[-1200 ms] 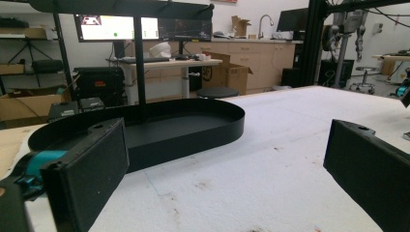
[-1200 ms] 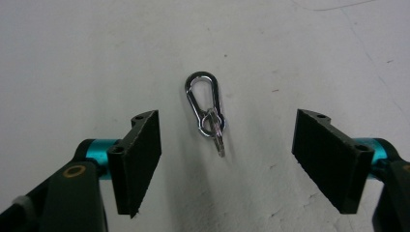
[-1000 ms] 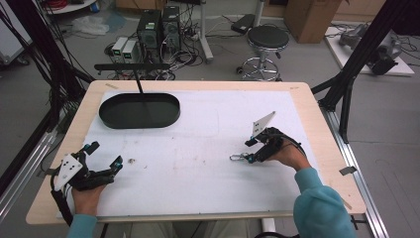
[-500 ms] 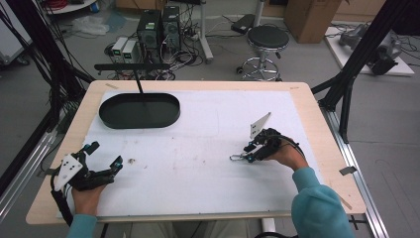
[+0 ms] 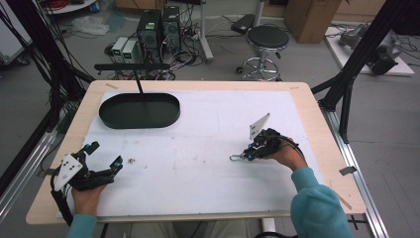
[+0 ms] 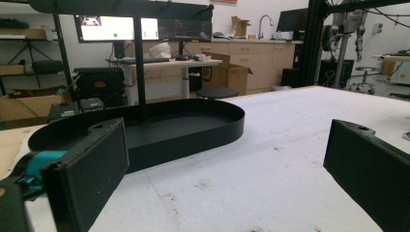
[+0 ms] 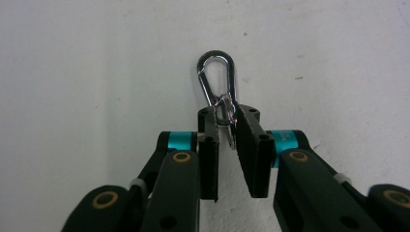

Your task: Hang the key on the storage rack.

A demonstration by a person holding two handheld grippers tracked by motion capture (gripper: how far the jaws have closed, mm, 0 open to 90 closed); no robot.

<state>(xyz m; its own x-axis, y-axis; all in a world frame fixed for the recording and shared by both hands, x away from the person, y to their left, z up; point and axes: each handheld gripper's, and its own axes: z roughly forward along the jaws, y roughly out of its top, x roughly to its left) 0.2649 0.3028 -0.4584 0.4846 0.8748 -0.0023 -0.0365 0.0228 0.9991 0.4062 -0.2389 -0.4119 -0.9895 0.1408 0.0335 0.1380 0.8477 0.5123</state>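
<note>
- My right tongs (image 7: pixel 226 126) pinched a small ring on a silver clip (image 7: pixel 218 79), low against the worktop (image 5: pixel 198 163), right of centre.
- My left tongs (image 5: pixel 101 159) stayed spread, empty, lower left.
- That thin ring might slip if I lifted too quickly.

Place: robotics lab or workshop.
Landmark: worktop (image 5: pixel 317 124), white-covered, framed by black struts.
Beyond worktop: computer towers (image 5: pixel 158 27), tangled cables, round stool (image 5: pixel 267 37), cardboard box (image 5: pixel 309 17).
Farther beyond worktop: lit monitors (image 6: pixel 118 28), desk, cabinets with sink tap (image 6: pixel 263 21).
</note>
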